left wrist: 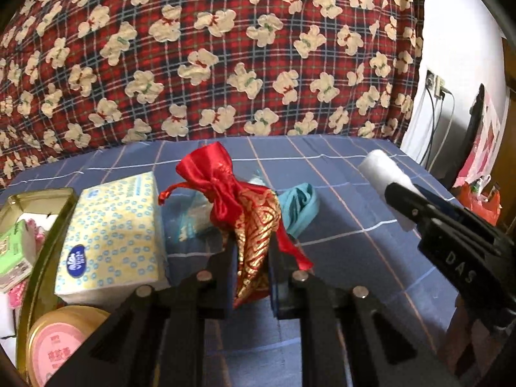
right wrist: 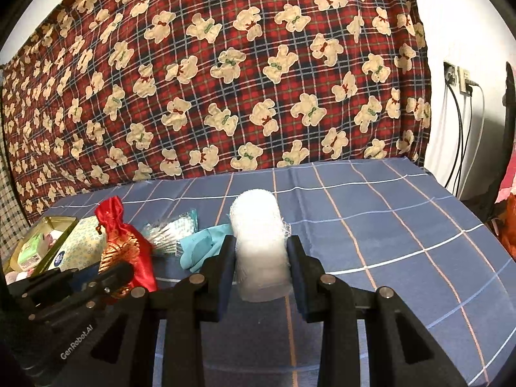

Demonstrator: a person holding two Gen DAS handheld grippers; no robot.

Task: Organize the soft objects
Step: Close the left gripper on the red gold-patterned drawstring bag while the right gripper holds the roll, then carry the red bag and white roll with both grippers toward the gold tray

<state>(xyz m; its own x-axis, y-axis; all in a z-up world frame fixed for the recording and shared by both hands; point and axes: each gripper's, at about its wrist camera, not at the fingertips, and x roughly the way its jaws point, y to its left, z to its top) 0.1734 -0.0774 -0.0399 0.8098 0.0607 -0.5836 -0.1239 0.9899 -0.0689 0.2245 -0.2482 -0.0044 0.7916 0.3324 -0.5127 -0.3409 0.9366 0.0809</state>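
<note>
My left gripper [left wrist: 251, 251] is shut on a red and gold drawstring pouch [left wrist: 238, 200], which stands between its fingers; the pouch also shows in the right wrist view [right wrist: 125, 242]. My right gripper [right wrist: 261, 251] is shut on a white roll of gauze [right wrist: 259, 245], seen from the left wrist view [left wrist: 383, 177] at the right. A teal cloth [left wrist: 298, 208] and a clear packet [right wrist: 174, 229] lie on the blue checked cloth between the two grippers.
A gold tin tray [left wrist: 42, 258] at the left holds a green box [left wrist: 13, 254]. A yellow tissue pack [left wrist: 113, 235] and a pink-lidded jar [left wrist: 58, 345] sit by it. A teddy-bear plaid blanket [right wrist: 225, 80] rises behind. Wall sockets and cables [right wrist: 461, 113] are at the right.
</note>
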